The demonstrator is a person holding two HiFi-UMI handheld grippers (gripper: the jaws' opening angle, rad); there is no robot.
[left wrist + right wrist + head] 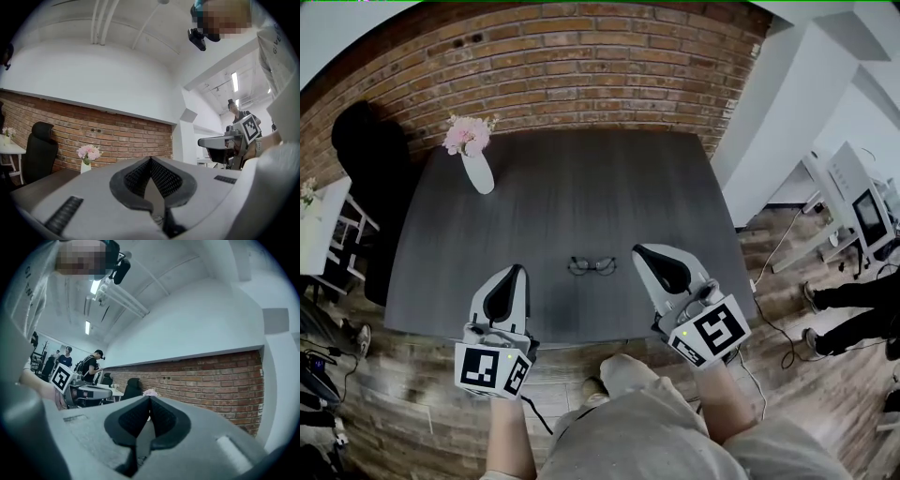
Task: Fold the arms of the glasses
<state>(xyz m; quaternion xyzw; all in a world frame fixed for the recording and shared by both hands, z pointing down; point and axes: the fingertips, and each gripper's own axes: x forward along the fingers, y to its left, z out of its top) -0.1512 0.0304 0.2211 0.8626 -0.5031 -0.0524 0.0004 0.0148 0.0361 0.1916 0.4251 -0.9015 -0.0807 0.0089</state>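
Glasses (592, 265) lie on the table (581, 187), close to its near edge, with their long axis running left to right along that edge. They sit in the gap between the two grippers.

Left gripper (517, 270): jaws together, with nothing between the pads in its own view. Right gripper (640, 251): the same, jaws together on nothing. Both are held level and point away from us toward the brick wall. Neither touches the glasses, and neither gripper view shows them.

Key relation: the glasses lie inward of each tip, to the right of the left gripper and to the left of the right one. We judge the right tip the nearer, standing just beside the right end of the frame, while the left tip stands further from the left end.

In the head view the glasses are too small to tell whether the arms stand out or lie folded. The scene fits either arms out with the grippers clear, or arms already in. In either case, each end of the frame faces one gripper.
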